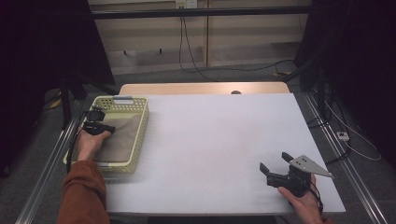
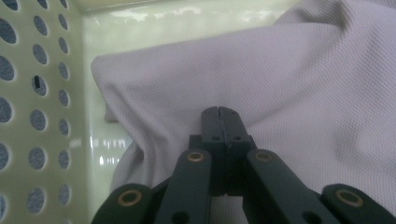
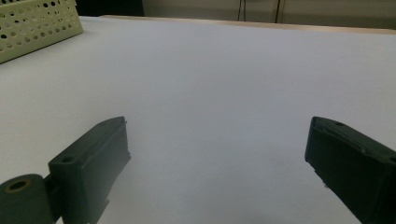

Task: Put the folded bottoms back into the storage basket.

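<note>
A pale yellow perforated basket [image 1: 141, 133] stands at the table's left edge with a grey-beige cloth [image 1: 122, 136] lying in it. My left gripper [image 1: 108, 129] reaches into the basket over the cloth. In the left gripper view its jaws [image 2: 220, 114] are shut tip to tip right against the cloth [image 2: 299, 79]; I cannot tell whether a fold is pinched between them. My right gripper [image 1: 274, 161] rests near the table's front right corner, open, with nothing between its fingers [image 3: 217, 144].
The white table top [image 1: 219, 135] stretches between the basket and the right hand. The basket's holed wall [image 2: 37, 93] stands close to the left of the left jaws, and its corner [image 3: 37, 23] lies far off to the right gripper's upper left. Cables trail on the floor beyond.
</note>
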Tool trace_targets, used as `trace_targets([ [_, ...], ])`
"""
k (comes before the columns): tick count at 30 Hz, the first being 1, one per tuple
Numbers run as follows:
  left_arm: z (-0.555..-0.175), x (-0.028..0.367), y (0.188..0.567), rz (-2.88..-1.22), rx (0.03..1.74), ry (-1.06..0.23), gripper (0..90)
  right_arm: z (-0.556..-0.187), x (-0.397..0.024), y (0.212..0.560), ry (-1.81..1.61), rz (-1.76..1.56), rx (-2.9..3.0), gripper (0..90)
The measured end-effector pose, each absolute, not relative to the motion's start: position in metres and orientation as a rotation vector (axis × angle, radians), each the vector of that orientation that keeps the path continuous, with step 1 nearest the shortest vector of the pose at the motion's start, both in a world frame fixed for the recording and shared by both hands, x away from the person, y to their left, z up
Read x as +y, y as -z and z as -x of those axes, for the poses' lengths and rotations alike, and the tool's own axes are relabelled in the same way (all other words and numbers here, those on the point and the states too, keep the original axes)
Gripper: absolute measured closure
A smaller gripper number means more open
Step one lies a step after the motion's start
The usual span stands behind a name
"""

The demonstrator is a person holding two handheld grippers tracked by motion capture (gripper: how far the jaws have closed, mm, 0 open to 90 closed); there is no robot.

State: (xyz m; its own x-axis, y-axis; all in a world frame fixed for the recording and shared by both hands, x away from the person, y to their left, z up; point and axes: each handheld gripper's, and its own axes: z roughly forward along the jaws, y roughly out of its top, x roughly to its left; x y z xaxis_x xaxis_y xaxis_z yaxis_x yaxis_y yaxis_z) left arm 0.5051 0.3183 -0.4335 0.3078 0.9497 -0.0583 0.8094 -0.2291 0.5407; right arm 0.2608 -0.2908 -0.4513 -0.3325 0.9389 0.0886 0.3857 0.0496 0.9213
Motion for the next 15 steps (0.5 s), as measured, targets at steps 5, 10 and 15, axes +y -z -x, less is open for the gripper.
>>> trace_targets([
  [5,-0.5056,0.3179,0.4326,-2.057,1.587,-0.417,87.6,-0.2610,-0.2919,0.4515,-1.271,-1.330,1.770,5.8],
  [10,-0.5051,0.3185,0.4312,-2.037,1.588,-0.431,84.1,-0.2616,-0.2917,0.4516,-1.273,-1.332,1.769,5.8],
  [15,-0.5027,0.3173,0.4264,-2.046,1.556,-0.485,74.7,-0.2621,-0.2922,0.4518,-1.275,-1.334,1.770,5.8],
])
